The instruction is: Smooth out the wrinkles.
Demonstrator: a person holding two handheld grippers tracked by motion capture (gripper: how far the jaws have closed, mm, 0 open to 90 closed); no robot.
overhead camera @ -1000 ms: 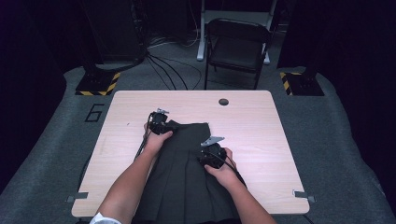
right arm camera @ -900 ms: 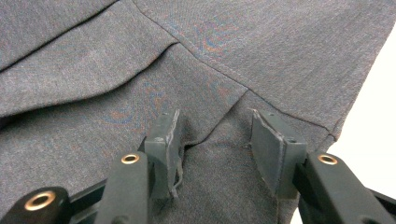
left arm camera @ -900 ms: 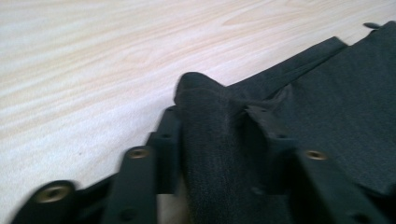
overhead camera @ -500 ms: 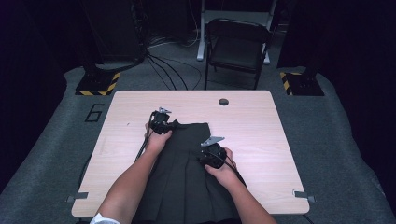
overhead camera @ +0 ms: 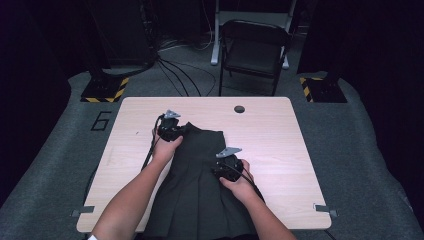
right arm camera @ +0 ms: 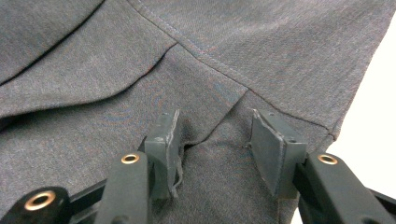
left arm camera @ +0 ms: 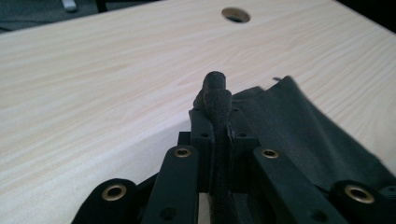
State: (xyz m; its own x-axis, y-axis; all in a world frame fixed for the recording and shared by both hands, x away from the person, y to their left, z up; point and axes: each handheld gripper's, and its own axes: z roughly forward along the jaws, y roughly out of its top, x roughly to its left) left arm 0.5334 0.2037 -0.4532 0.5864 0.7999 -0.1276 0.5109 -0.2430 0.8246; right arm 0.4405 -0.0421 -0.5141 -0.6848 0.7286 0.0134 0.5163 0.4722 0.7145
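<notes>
A dark pleated skirt lies on the wooden table, filling the lower middle of the high view and reaching the table's near edge. The left gripper, just left of centre, has just been closing and now pinches the skirt's far corner tight between its jaws. The right gripper, in the lower middle, rests its jaws about half open on the cloth, pads apart and clamping nothing.
</notes>
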